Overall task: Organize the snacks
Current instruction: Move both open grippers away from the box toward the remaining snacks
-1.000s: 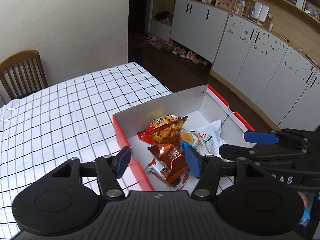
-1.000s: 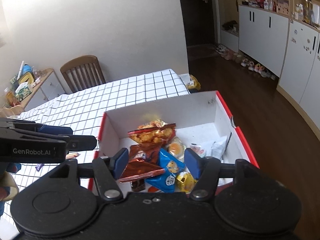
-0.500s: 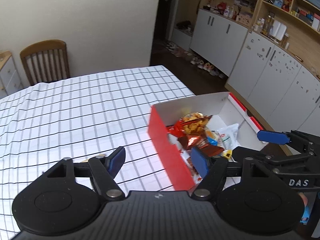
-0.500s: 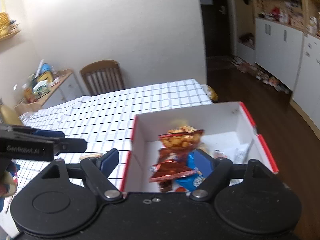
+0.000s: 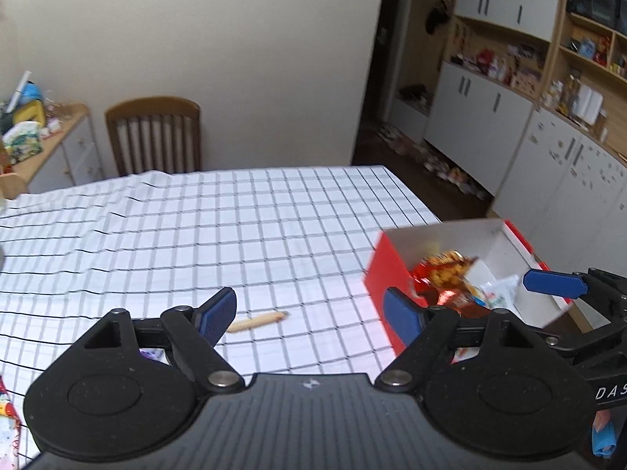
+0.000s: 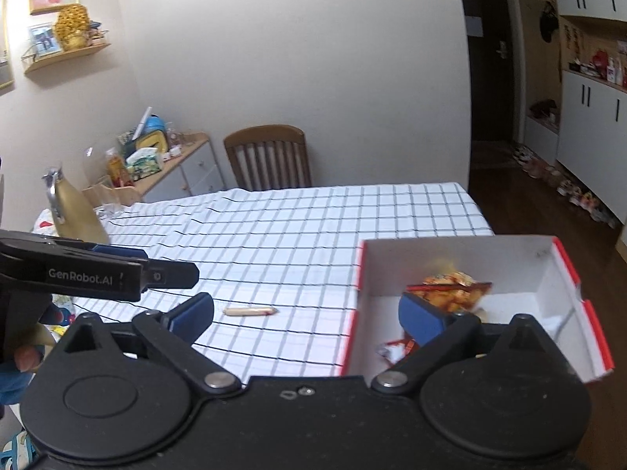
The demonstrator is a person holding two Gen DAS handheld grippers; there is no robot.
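Most snacks [image 6: 450, 291] already boxed in red box [image 6: 568, 270]; sausage stick [image 6: 250, 310] left on table, both grippers [image 5: 309, 315] [image 6: 305, 315] just spread wide, nothing held.

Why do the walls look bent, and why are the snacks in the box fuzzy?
Left wrist view: fisheye lens bows the white cabinets; the red-and-white cardboard box and its orange snack bag smear with motion blur. Right wrist view: the dark doorway curves; the bag is blurred, the tan stick-shaped snack sharper.

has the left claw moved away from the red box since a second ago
Yes. The left claw was over the red box; now it sits over the checked tablecloth, box off to its right, jaws opening, nothing between them.
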